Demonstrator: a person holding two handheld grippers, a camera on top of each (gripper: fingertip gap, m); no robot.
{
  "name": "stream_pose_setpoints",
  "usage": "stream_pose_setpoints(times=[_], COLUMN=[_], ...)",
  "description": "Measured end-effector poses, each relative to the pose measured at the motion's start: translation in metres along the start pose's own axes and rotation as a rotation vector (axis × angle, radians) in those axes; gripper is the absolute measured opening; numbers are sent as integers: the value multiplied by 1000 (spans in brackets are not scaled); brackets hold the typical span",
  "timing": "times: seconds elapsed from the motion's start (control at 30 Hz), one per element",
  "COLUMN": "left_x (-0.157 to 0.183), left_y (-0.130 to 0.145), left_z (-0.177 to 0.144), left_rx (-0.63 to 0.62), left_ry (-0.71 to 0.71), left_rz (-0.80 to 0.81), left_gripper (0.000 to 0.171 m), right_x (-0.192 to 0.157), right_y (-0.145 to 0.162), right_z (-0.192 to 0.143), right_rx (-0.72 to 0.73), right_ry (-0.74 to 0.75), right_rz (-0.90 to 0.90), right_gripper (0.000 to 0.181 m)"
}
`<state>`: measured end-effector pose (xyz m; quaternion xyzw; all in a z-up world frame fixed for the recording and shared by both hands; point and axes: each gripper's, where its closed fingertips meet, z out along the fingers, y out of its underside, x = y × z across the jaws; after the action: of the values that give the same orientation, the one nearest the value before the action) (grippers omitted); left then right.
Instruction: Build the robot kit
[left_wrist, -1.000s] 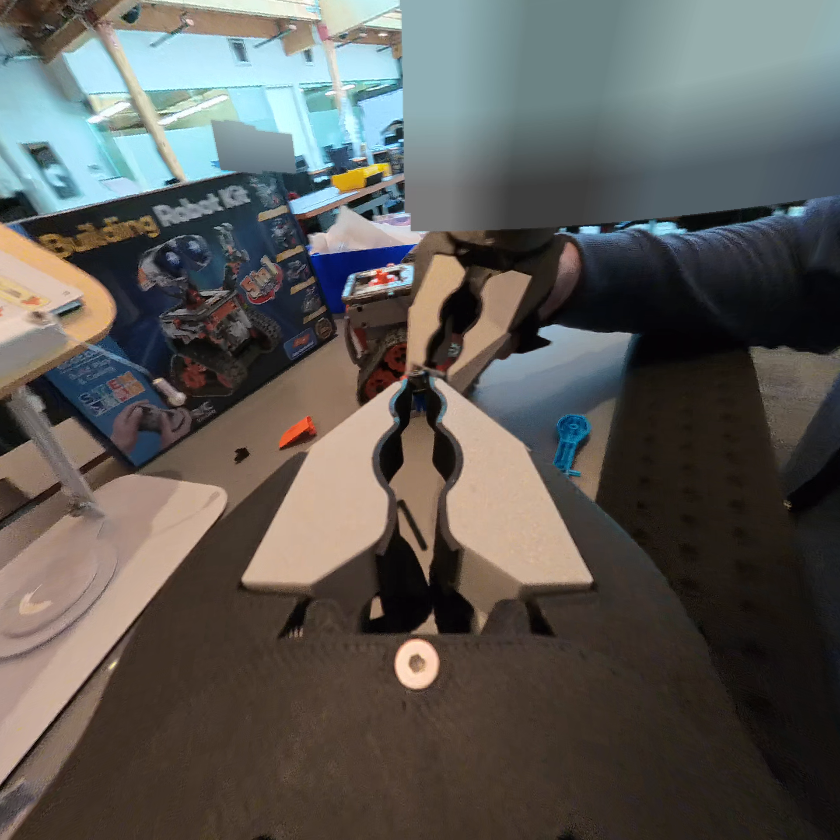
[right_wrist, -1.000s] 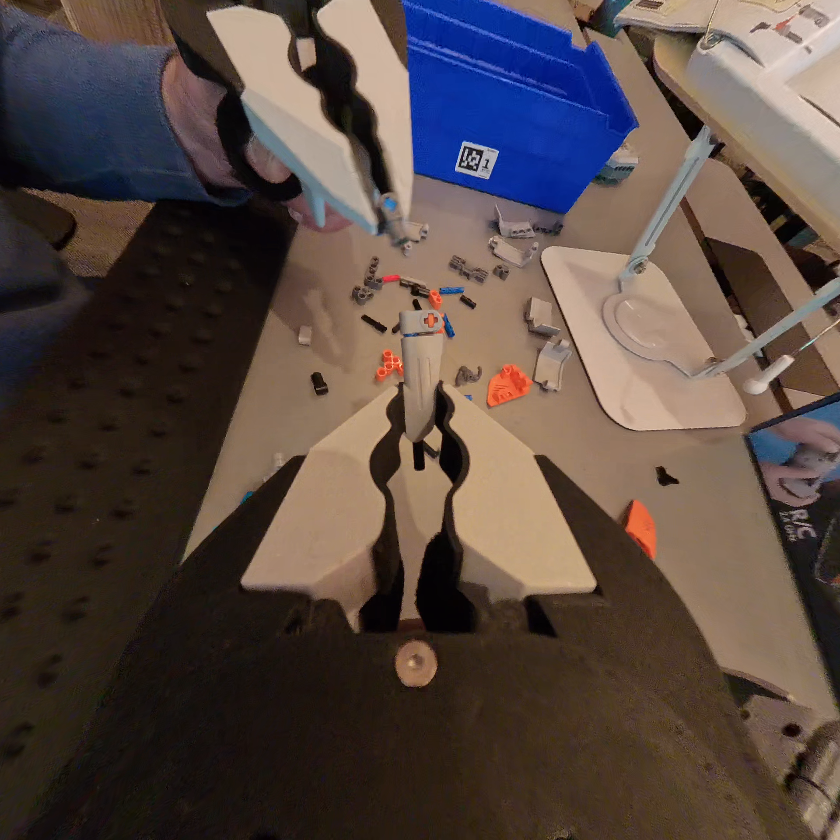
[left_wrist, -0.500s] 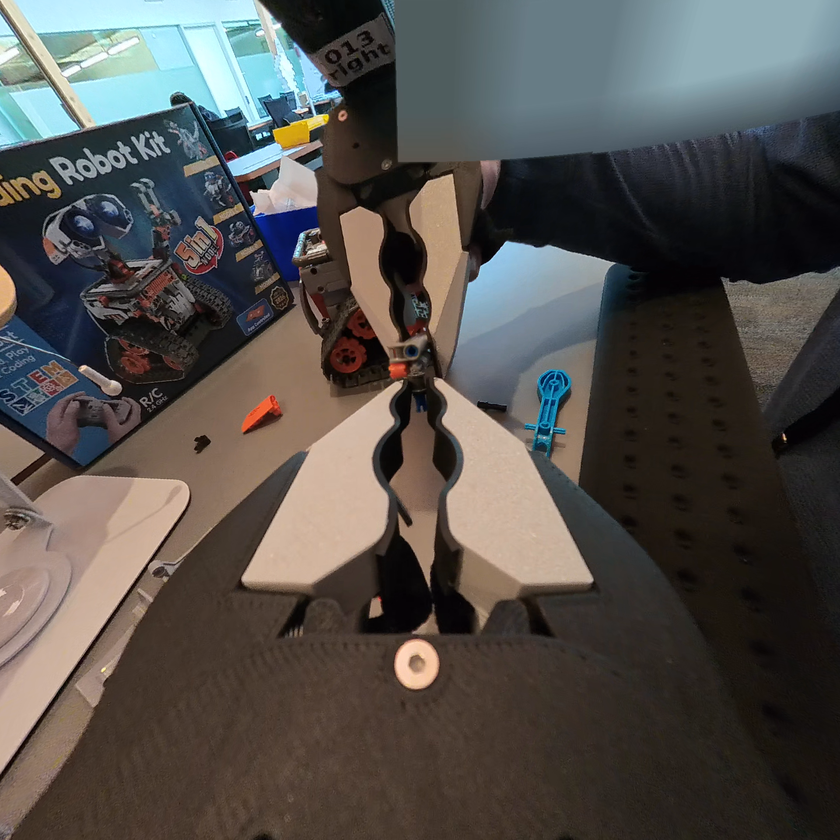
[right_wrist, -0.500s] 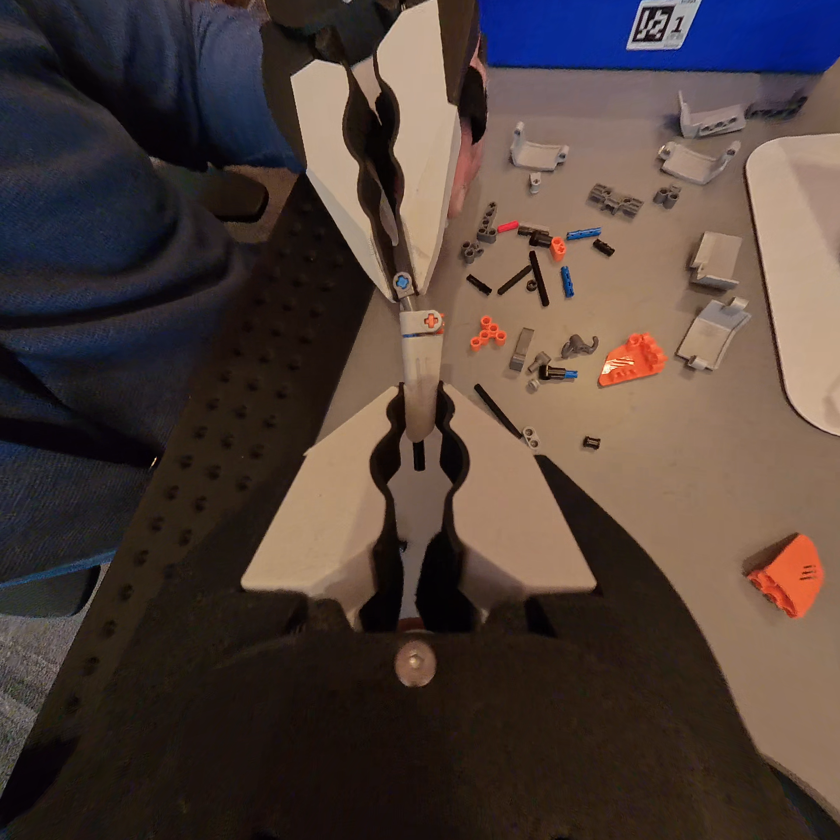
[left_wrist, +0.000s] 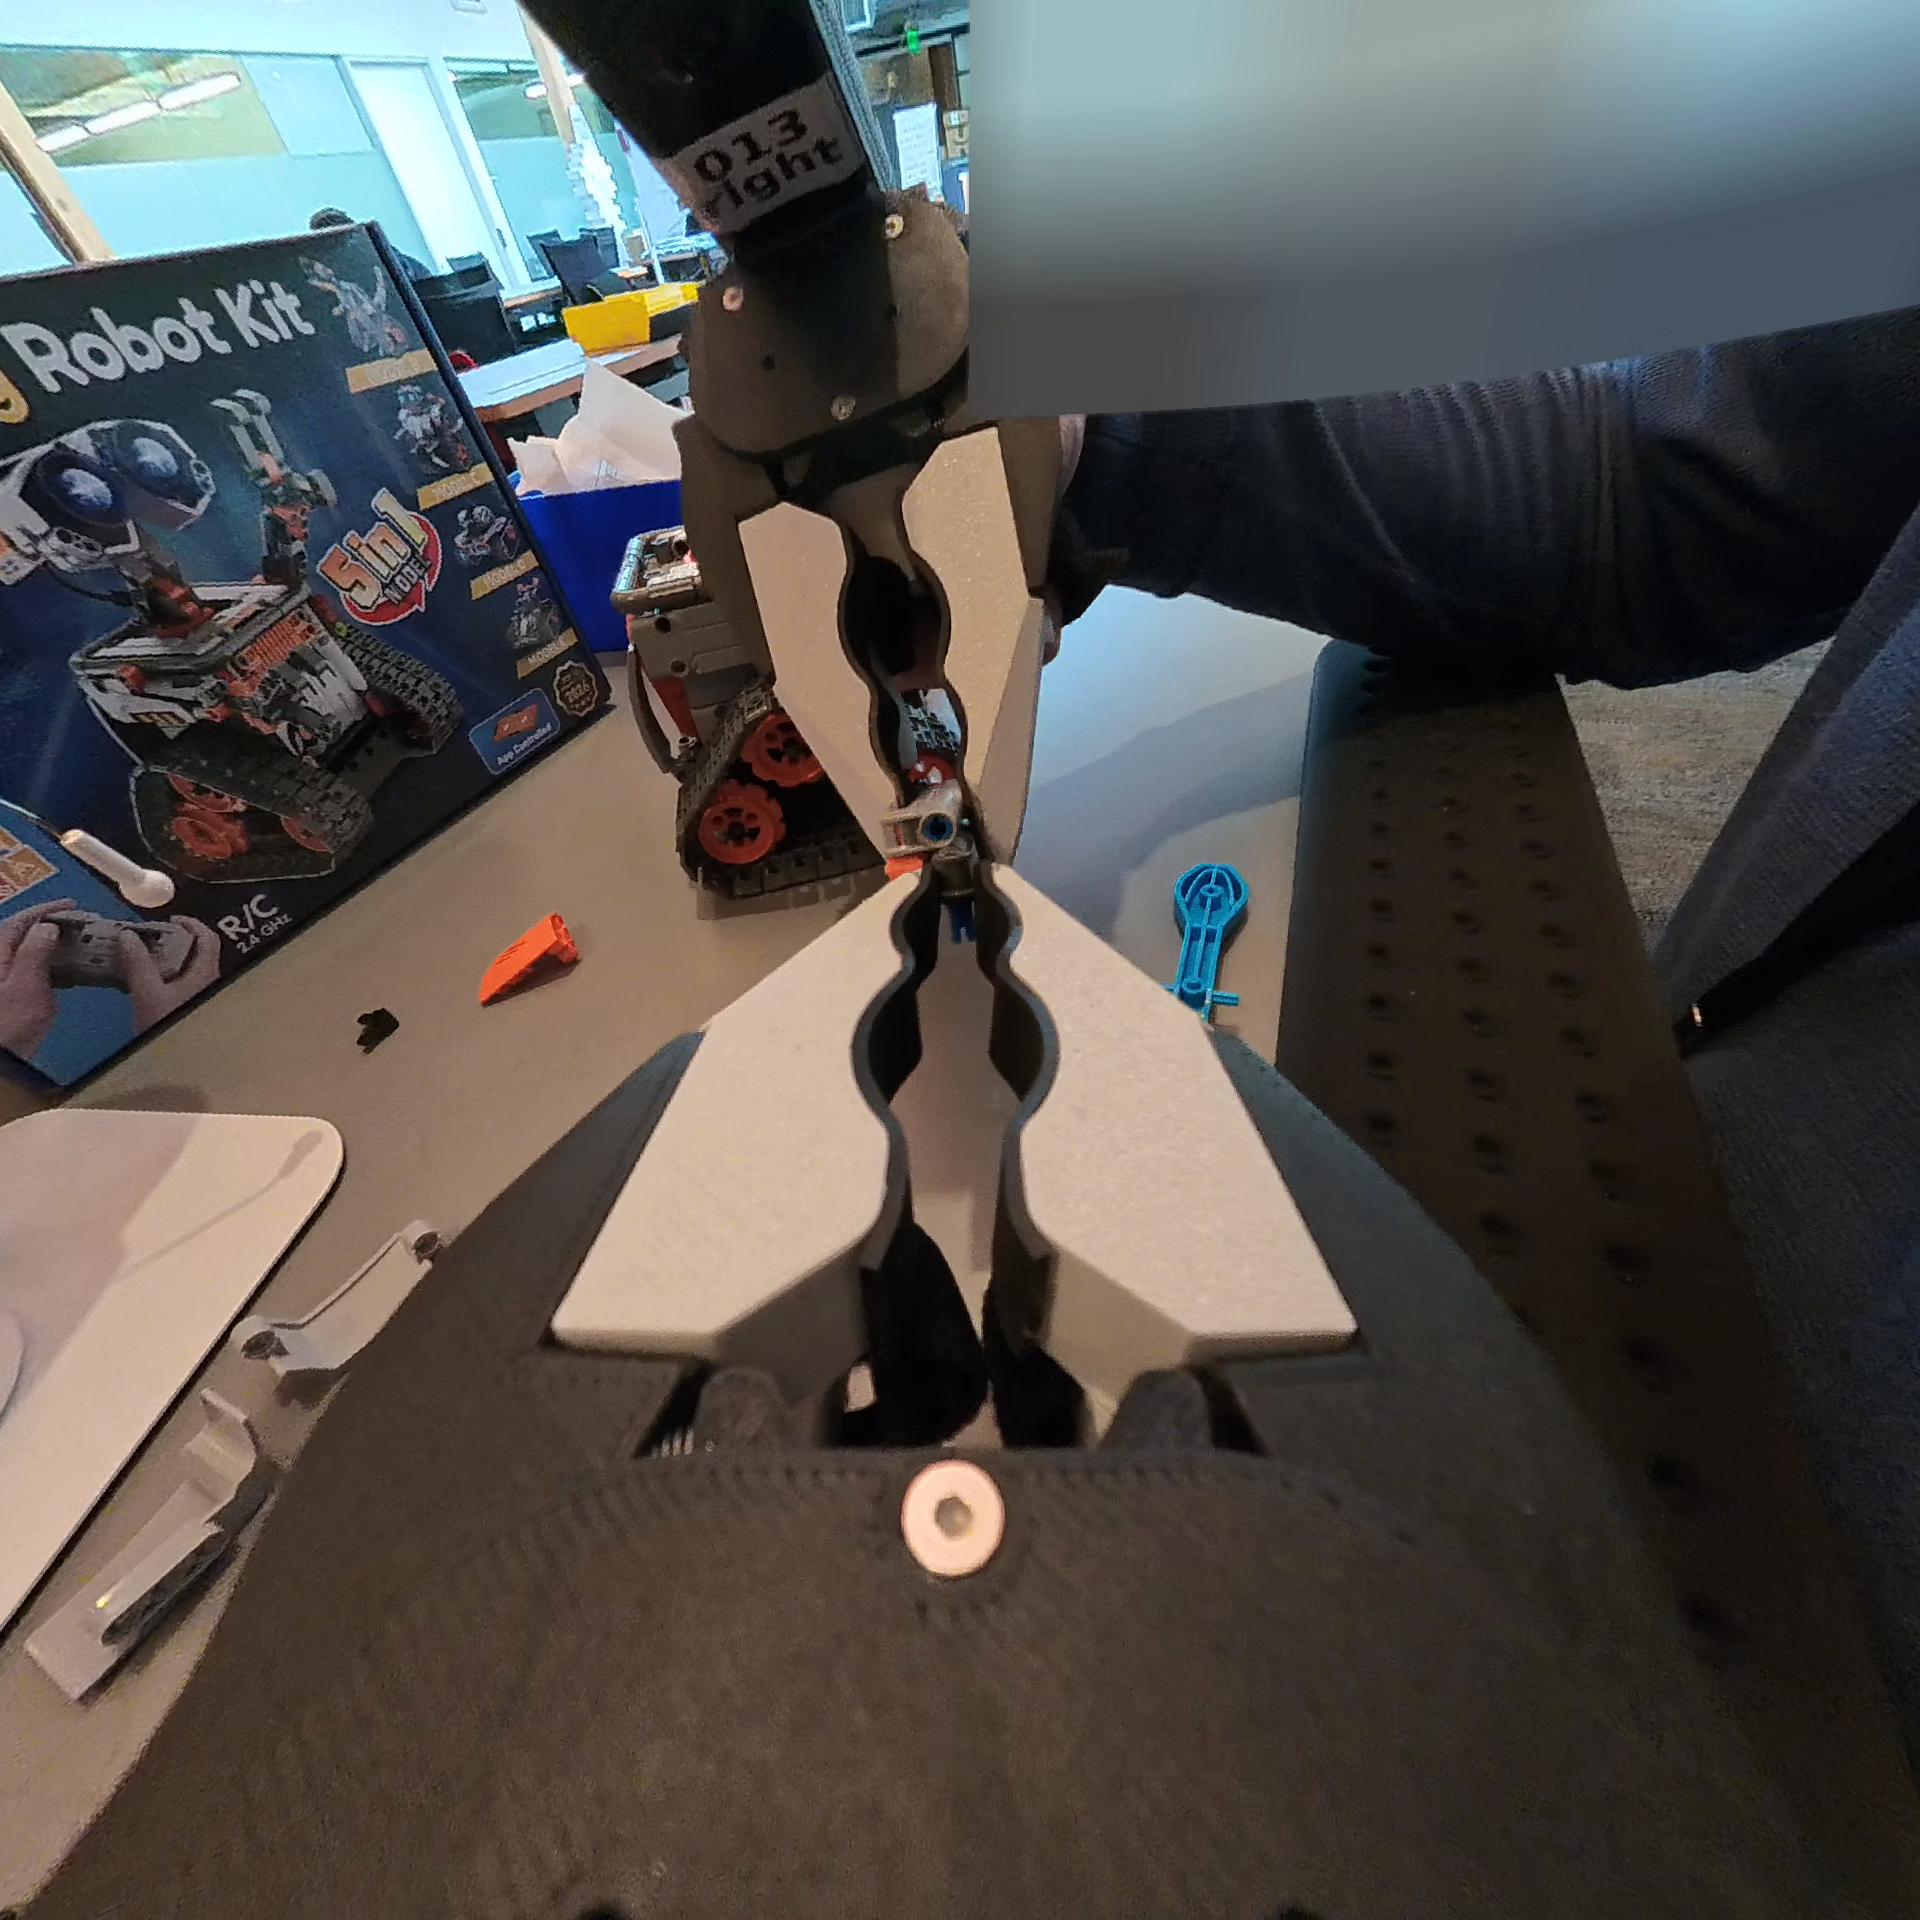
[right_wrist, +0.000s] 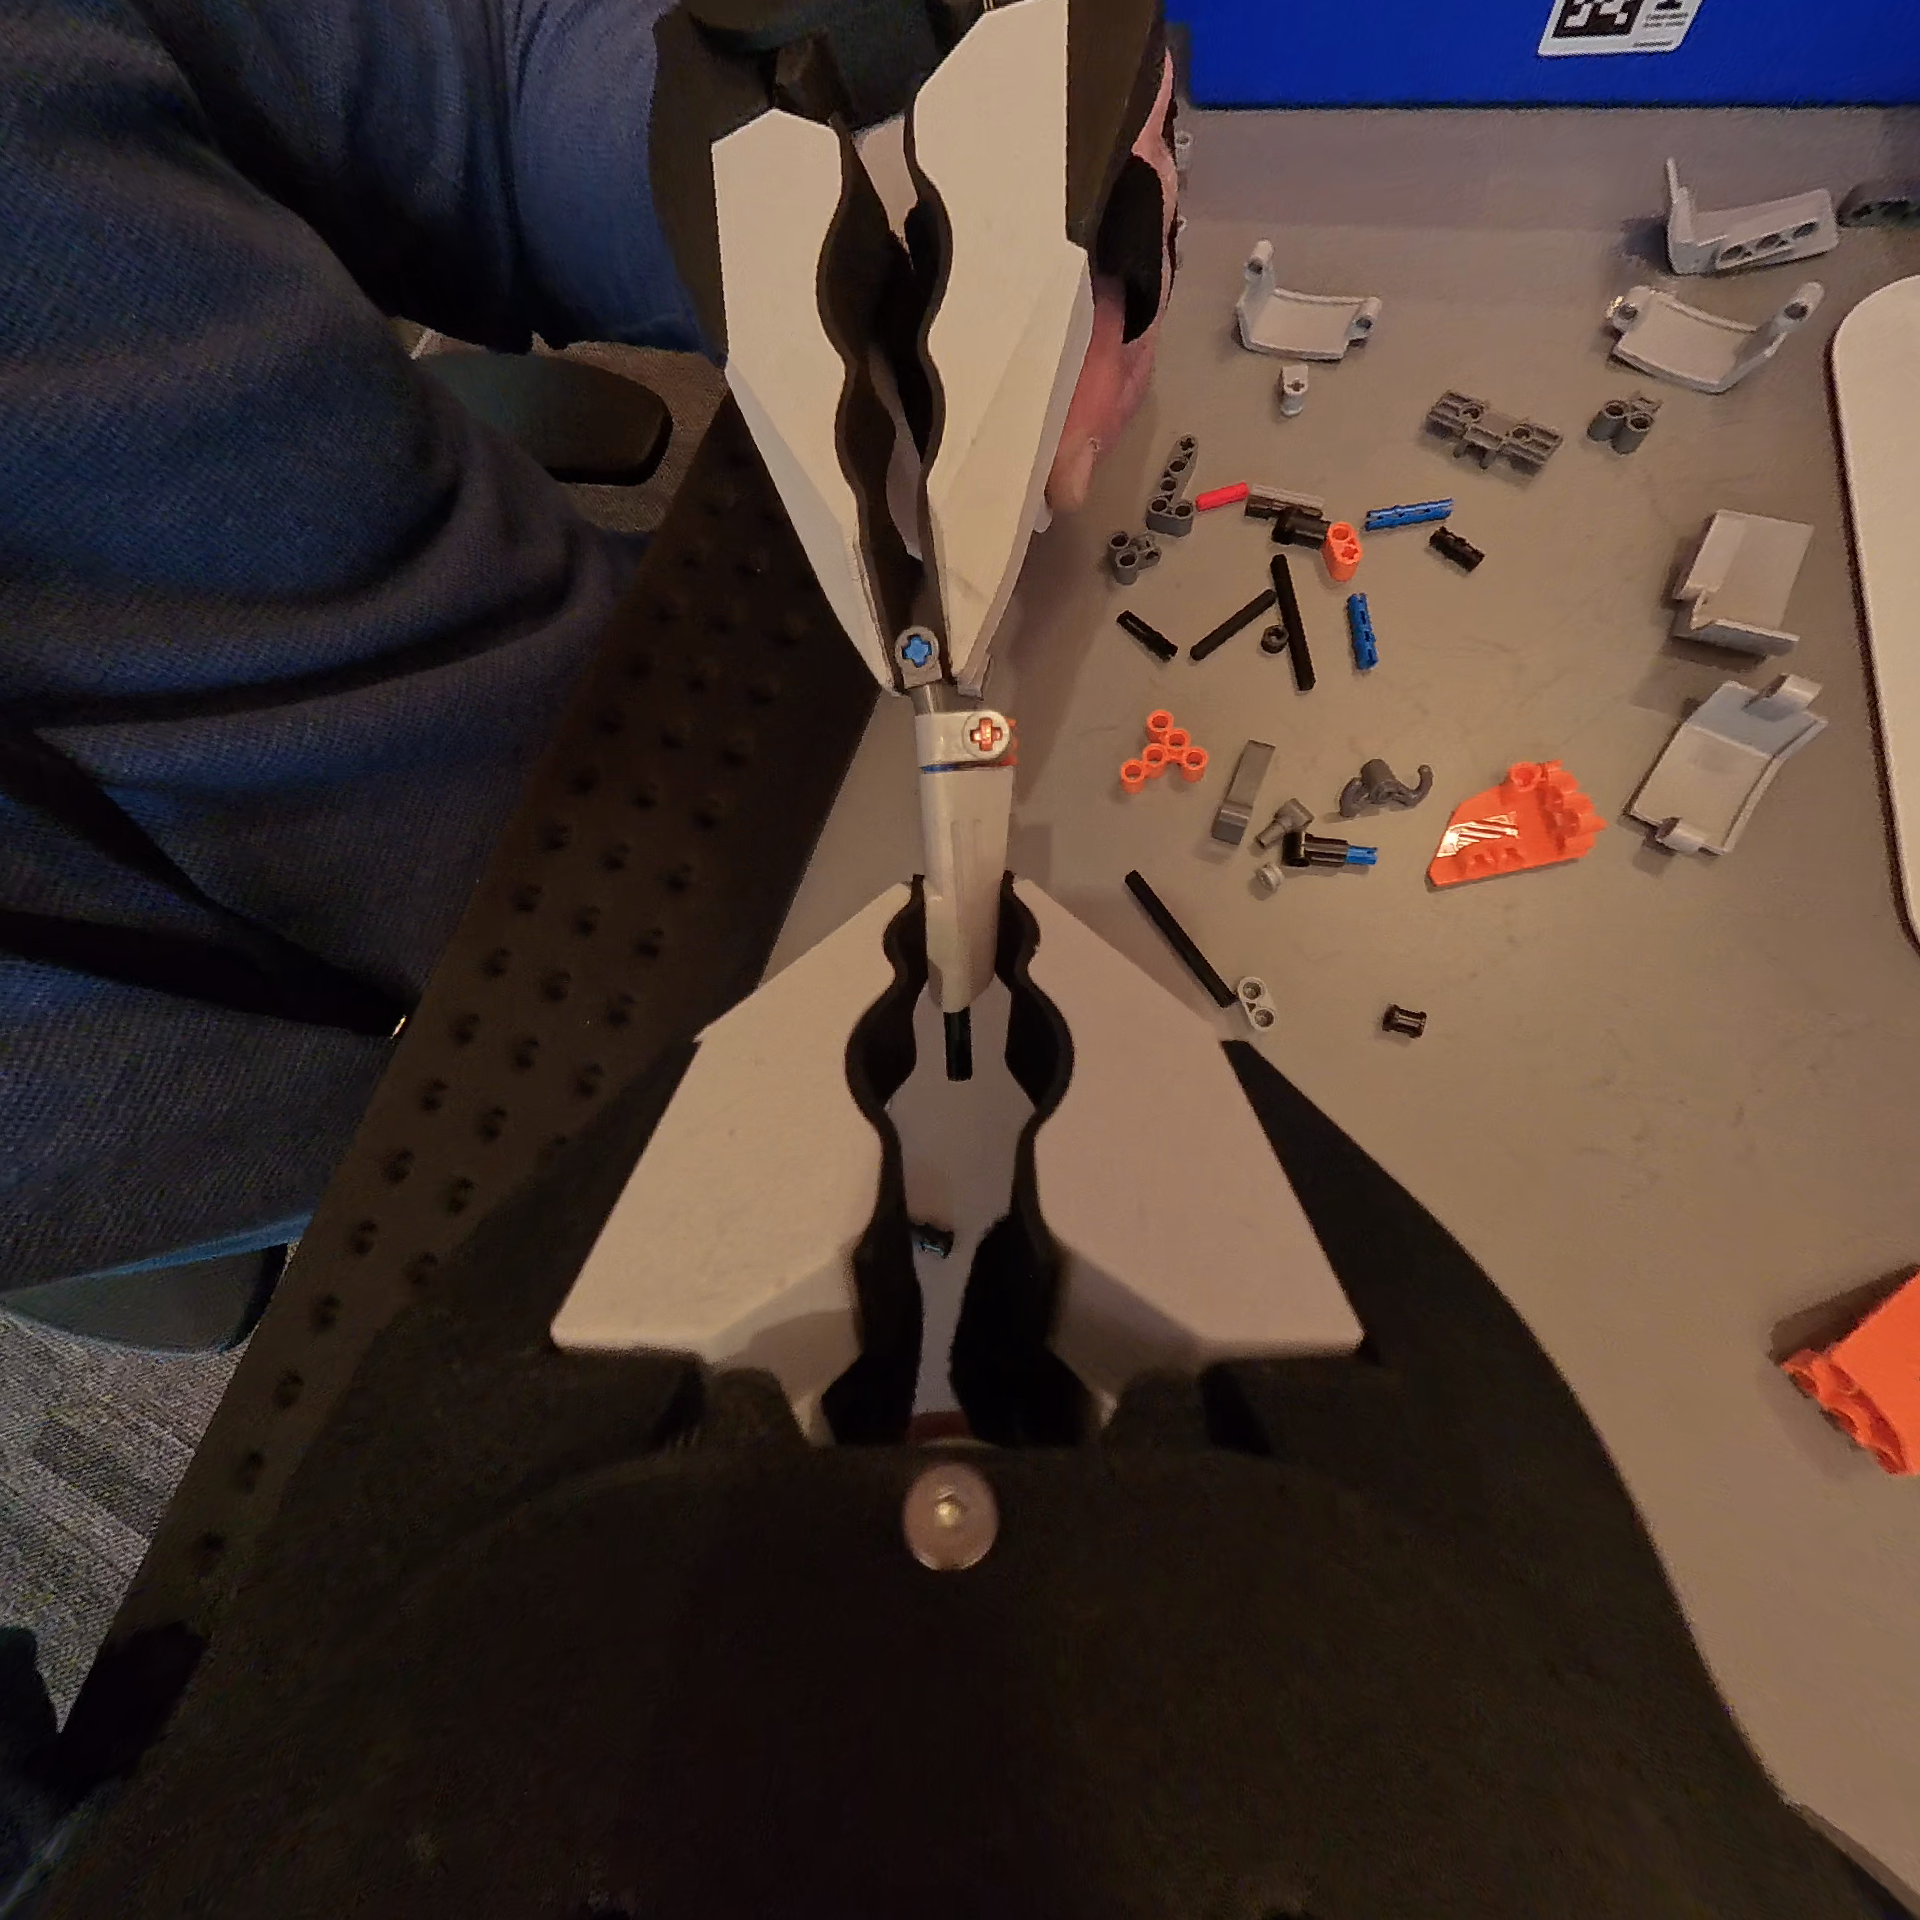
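Left gripper (left_wrist: 951, 883): jaws pressed nearly together, pinching a small grey connector (right_wrist: 916, 652) with a blue cross-shaped pin in its eye. Only the very tips bear on it.

Right gripper (right_wrist: 961, 894): jaws closed on the narrow end of a tapered grey piece (right_wrist: 961, 831). A black rod (right_wrist: 956, 1044) sticks out of that end into the gap between my jaws. The far end of the piece carries a collar with an orange cross pin (right_wrist: 985, 735).

Relation: both grippers are held in the air, tip to tip, above the edge of the table (right_wrist: 1558, 1091) where it meets a black perforated pad (right_wrist: 582, 831). The connector's stem meets the collar of the tapered piece, and the two parts appear to touch. I cannot tell whether they are fully seated together.

Surroundings:
- Loose parts (right_wrist: 1288, 582) lie scattered on the table to the right of the grippers: black rods, blue pins and grey brackets.
- An orange panel (right_wrist: 1512, 821) lies among them.
- A blue bin (right_wrist: 1351, 62) stands at the far edge of the table.
- In the left wrist view, a tracked robot model (left_wrist: 748, 790) stands just behind the grippers.
- A printed box (left_wrist: 260, 623) leans to its left.
- An orange wedge (left_wrist: 525, 945) lies in front of the box.
- A blue tool (left_wrist: 1205, 925) lies near the pad.
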<state>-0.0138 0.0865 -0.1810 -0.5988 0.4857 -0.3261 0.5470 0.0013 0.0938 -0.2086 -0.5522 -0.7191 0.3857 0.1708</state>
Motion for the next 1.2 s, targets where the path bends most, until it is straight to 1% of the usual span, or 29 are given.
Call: stream_pose_setpoints(times=[0.17, 0.27, 0.57, 0.73, 0.83, 1.03, 1.2], left_x=[0, 0, 4, 3, -1, 0, 2], left_y=[1, -1, -10, -14, -11, -12, -12], left_z=[0, -1, -5, -6, -5, -6, -5], left_rx=[3, 30, 109, 139, 121, 123, 123], left_ry=[14, 27, 61, 80, 54, 61, 76], left_rz=[-17, -43, -17, -59, -50, -48, -64], left_gripper=[4, 4, 4, 4, 4, 4, 4], right_x=[0, -1, -7, -9, -7, -6, -7], right_y=[-1, -3, -10, -12, -12, -12, -10], right_z=[0, -1, -2, -4, -4, -2, 0], right_rx=[2, 21, 67, 90, 96, 67, 67], right_ry=[2, -6, -50, -63, -56, -28, -40], right_rz=[-13, -11, -17, -8, 2, -8, -6], right_gripper=[9, 9, 9, 9, 9, 9, 9])
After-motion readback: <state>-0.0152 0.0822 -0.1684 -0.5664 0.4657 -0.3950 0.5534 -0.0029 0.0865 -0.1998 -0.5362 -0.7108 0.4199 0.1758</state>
